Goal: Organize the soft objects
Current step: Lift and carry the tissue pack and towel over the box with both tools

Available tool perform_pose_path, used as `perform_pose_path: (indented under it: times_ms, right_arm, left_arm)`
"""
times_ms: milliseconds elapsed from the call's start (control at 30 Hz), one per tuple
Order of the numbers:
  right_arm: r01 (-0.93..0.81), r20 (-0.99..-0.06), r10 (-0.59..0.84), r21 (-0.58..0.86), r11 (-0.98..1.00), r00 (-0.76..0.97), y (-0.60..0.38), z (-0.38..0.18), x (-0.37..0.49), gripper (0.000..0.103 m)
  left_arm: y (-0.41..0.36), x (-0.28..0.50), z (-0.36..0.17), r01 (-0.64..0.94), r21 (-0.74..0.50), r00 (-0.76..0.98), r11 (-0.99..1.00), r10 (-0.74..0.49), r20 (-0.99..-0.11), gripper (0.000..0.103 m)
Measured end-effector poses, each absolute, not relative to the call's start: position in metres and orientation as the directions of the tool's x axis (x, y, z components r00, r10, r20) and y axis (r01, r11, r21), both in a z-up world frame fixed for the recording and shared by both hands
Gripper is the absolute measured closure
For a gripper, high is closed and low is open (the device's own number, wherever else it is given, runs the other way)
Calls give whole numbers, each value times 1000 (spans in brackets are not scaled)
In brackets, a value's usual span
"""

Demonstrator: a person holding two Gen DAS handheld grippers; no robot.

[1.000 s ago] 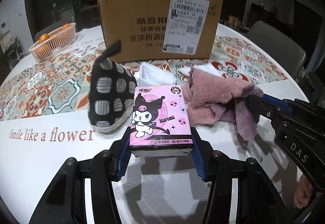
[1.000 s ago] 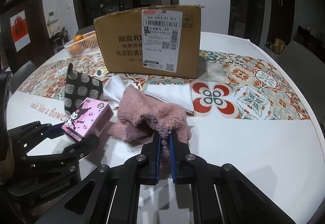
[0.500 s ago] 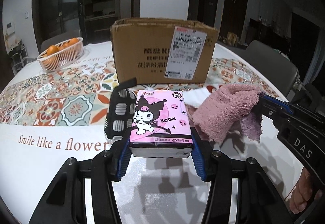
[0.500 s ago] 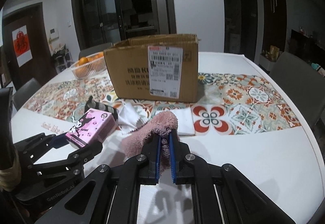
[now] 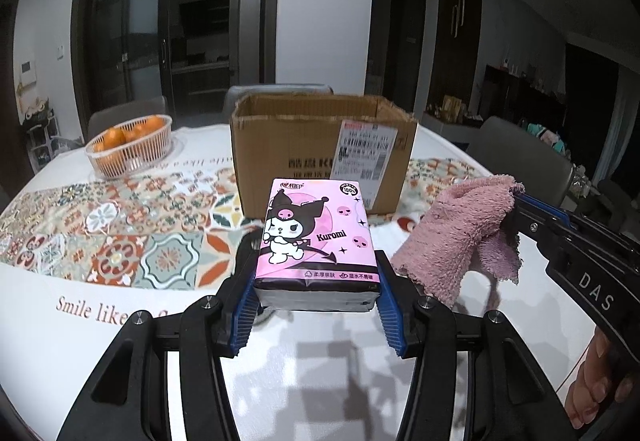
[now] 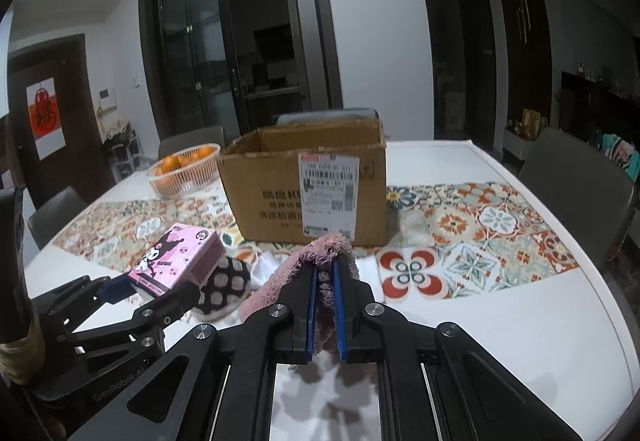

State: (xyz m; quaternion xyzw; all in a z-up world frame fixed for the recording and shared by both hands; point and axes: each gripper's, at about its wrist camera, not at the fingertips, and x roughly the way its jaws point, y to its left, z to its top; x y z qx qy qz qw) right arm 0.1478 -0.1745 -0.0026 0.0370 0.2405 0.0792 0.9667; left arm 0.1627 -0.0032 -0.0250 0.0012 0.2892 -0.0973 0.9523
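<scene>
White surface [image 5: 60, 341] with a patterned runner carries an open cardboard box [image 5: 320, 149]. Left tongs [image 5: 316, 305] pinch a pink tissue pack [image 5: 316, 237] above it; right tongs [image 6: 324, 301] are pressed together on a pink towel [image 6: 280, 281], both lifted near the box.

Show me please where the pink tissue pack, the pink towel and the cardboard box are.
pink tissue pack [image 5: 314, 237], left wrist view, printed top face.
pink towel [image 5: 460, 241], left wrist view, hanging fold.
cardboard box [image 6: 264, 197], right wrist view, front wall.
</scene>
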Motion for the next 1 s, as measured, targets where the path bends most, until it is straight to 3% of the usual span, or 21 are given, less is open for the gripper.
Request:
perform_pose_path:
  times_ms: [1000]
  right_arm:
    - [-111,-245,137,116,987,960,-171,72,159,94]
  left_arm:
    - [1,188,57,205,10,923,979,-190,-336,51]
